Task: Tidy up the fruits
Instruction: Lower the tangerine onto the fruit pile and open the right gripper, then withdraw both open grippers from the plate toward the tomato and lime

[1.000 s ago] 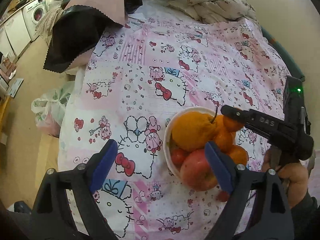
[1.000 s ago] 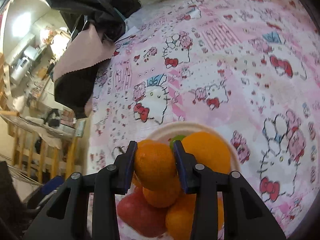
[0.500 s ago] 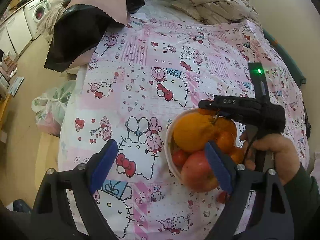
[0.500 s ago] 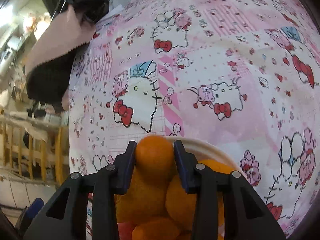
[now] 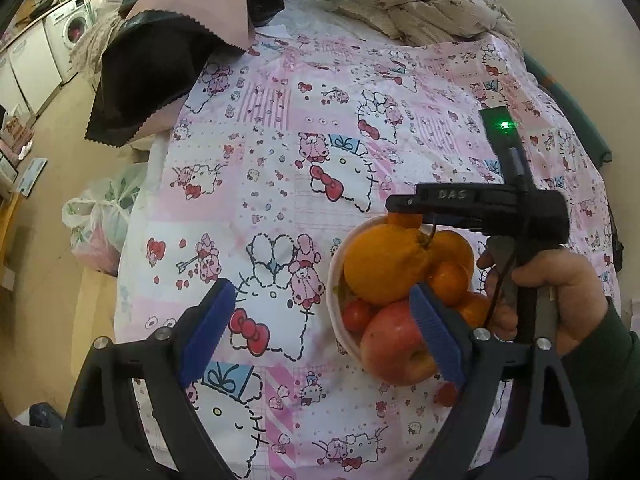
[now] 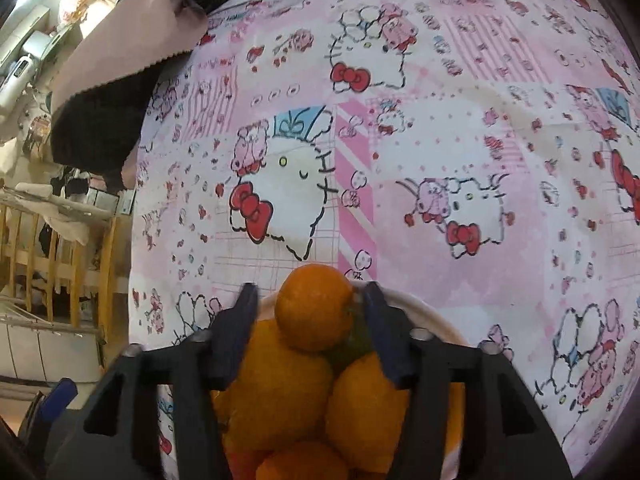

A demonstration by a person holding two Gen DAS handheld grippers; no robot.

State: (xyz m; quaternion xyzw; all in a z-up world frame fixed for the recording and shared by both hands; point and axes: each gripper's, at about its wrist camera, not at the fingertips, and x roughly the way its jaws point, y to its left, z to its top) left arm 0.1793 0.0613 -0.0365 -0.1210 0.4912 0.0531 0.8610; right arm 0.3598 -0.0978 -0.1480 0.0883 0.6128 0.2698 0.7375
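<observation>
Pink cartoon-print cloth (image 5: 280, 152) | white bowl (image 5: 334, 280) heaped with fruit | right gripper (image 6: 310, 312) clamps small orange (image 6: 314, 306) atop pile, likely to relocate | left gripper (image 5: 320, 320) spread, holding nothing, beside bowl.

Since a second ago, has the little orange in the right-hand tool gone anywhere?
Yes. The small orange between the right gripper fingers has moved from the middle of the fruit pile to the far rim of the white bowl.

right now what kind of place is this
Most likely a home, a lived-in room: a cartoon-print cloth covers the table, a washing machine stands at the back, and clothes lie heaped at the far edge.
</observation>
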